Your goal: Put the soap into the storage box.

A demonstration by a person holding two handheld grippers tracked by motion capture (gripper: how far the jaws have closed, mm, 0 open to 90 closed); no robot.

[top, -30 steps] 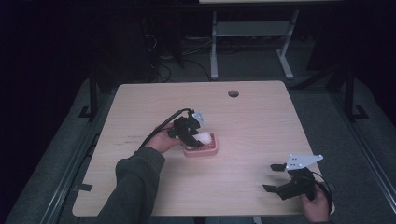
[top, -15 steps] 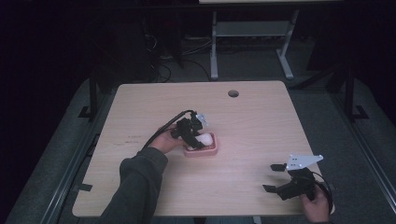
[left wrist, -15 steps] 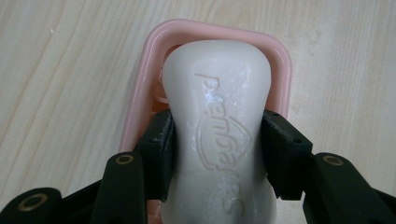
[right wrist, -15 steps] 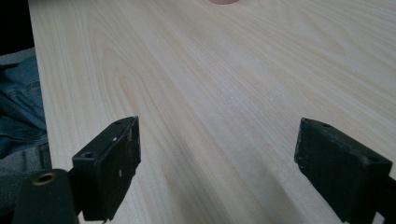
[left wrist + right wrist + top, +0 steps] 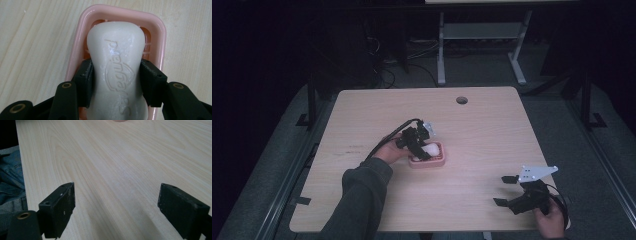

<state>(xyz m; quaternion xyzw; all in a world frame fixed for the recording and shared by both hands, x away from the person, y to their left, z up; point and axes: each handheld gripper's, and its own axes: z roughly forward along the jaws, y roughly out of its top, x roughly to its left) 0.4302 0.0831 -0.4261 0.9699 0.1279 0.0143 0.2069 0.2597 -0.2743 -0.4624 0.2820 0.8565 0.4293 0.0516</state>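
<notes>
Soap point(image 5: 117, 72) sits clamped across its waist in my left gripper point(image 5: 116, 80), over the pink dish point(image 5: 160, 37) mid-table. I should lower it level, then release. My right gripper point(image 5: 116, 207) waits open near the right front corner.

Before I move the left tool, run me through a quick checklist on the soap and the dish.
1. Left tool shut on the soap bar, pads on both sides: ok.
2. Soap over the pink soap dish, inside its rim: ok.
3. Soap resting on the dish floor or lifted: cannot tell.
4. Dish flat on the table, away from its edges: ok.
5. Right tool open, holding nothing, apart from the dish: ok.
</notes>
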